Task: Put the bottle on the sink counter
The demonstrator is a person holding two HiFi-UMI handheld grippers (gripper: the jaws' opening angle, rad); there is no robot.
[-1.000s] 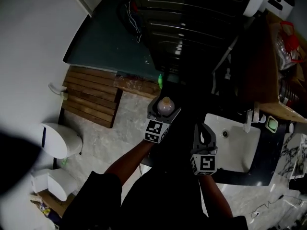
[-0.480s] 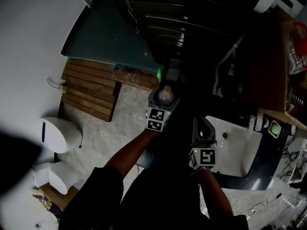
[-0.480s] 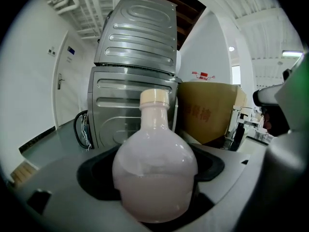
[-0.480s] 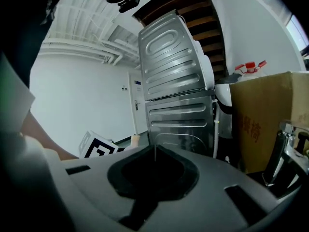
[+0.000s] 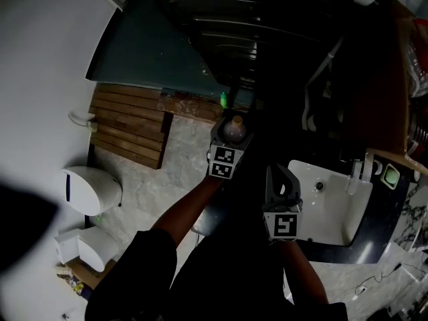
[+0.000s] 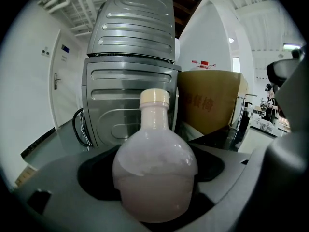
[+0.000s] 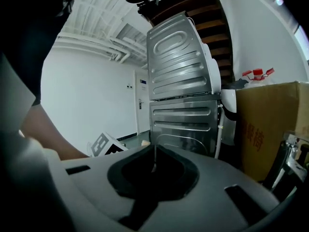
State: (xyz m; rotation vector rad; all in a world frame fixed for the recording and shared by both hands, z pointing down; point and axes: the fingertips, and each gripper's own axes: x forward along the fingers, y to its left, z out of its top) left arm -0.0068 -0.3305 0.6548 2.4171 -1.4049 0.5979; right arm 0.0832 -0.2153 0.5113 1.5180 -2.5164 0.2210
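Left gripper (image 5: 229,139): held out in front of the person at the middle of the head view, its marker cube (image 5: 224,162) facing the camera.
Left fingers: pinching the bottle (image 6: 154,168) by its round belly, one finger on each side, as the left gripper view shows.
Bottle: round-bodied with a short neck and a cream cap (image 6: 154,97). It stands upright in the grip, and pale pinkish liquid fills roughly its lower half.
Where the bottle is: up in the air in the left gripper, over the floor. In the head view it lies to the upper left of the sink (image 5: 334,229) and does not touch it.
Right gripper (image 5: 277,176): held lower and to the right of the left one, just left of the sink's near edge, with its own marker cube (image 5: 283,225) toward the camera.
Right fingers: pressed together with nothing between them, as seen in the right gripper view.
Sink: a white basin with a drain hole, set in a dark surface (image 5: 391,226). A tap (image 5: 358,172) stands at its far edge.
Ahead of both grippers: a ribbed grey metal appliance (image 6: 130,71) with a second one stacked on top. A brown cardboard box (image 6: 210,100) stands to its right.
Floor: pale marbled tiles. A wooden slat mat (image 5: 130,126) lies at the left and a white toilet (image 5: 90,189) stands below it in the head view.
Small green item (image 5: 224,100): it sits just beyond the left gripper, at the foot of the appliance. It is too small to tell what it is.
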